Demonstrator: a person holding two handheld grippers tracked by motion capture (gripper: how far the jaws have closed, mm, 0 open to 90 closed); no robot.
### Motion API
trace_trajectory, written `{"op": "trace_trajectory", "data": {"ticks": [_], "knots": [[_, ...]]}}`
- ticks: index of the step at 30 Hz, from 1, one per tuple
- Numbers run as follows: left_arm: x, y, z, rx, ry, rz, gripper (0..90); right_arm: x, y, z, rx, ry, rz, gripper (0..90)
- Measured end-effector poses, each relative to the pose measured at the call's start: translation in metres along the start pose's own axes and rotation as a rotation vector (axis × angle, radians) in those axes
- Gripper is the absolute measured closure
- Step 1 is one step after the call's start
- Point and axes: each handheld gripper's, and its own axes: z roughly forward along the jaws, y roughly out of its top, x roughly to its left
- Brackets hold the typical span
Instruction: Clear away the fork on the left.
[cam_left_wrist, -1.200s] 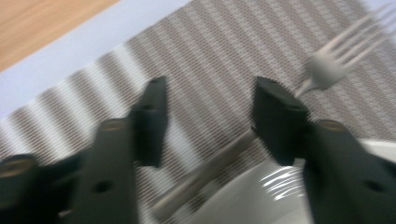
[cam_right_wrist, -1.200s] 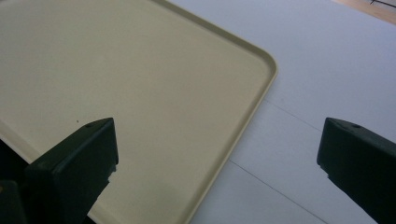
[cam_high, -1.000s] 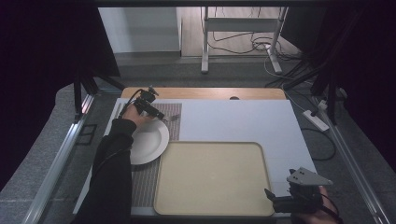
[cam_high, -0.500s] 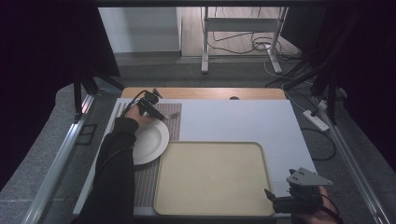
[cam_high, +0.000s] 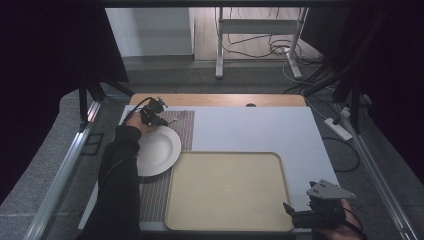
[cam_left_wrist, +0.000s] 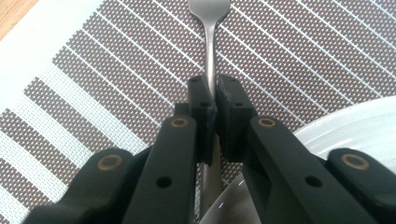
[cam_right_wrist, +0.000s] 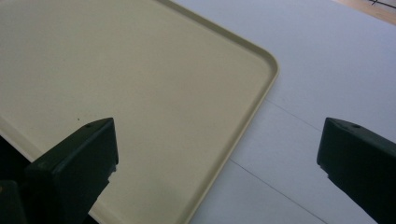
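Left hand-held gripper (cam_left_wrist: 211, 109) has just been closing, and its jaws now pinch the fork (cam_left_wrist: 210, 42) handle on the striped placemat (cam_left_wrist: 116, 70) beside the white plate (cam_high: 157, 150). Grasp step; next likely a lift. Right hand-held gripper (cam_right_wrist: 217, 154) hangs wide over the tray (cam_right_wrist: 140, 84).

Left gripper (cam_high: 159, 116) at the table's ten o'clock, sleeved forearm stretched forward, jaws just closed and clamped tight, pointing toward two o'clock, right gripper (cam_high: 295, 214) low at five o'clock, jaws spread wide, pointing toward nine o'clock.
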Motion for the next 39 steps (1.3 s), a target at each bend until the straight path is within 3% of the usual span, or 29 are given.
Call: {"op": "trace_trajectory", "data": {"ticks": [3,9,13,16,19,23,35,39], "knots": [[-0.002,0.000,0.000,0.006,0.056,0.013,84.9,0.000,0.000,0.000,-0.002,0.000,0.002,0.0],[0.001,-0.004,-0.009,0.041,0.234,0.004,85.0,0.000,0.000,0.000,-0.001,0.001,0.006,0.0],[0.005,-0.008,-0.022,0.036,0.309,-0.025,85.0,0.000,0.000,0.000,-0.002,0.002,0.004,0.0],[0.003,-0.010,-0.033,0.016,0.322,-0.014,85.0,0.000,0.000,0.000,-0.002,0.001,0.005,0.0],[-0.001,-0.011,-0.042,-0.007,0.321,-0.010,84.9,0.000,0.000,0.000,-0.002,0.001,0.005,0.0],[-0.008,-0.012,-0.055,-0.037,0.282,-0.015,84.9,0.000,0.000,0.000,-0.002,-0.001,0.005,0.0],[-0.042,-0.025,-0.067,-0.079,0.097,-0.068,84.9,0.000,0.000,0.000,0.000,-0.004,0.001,0.0],[-0.055,-0.031,-0.068,-0.069,0.071,-0.069,84.9,0.000,0.000,0.000,0.001,-0.005,0.001,0.0]]}}
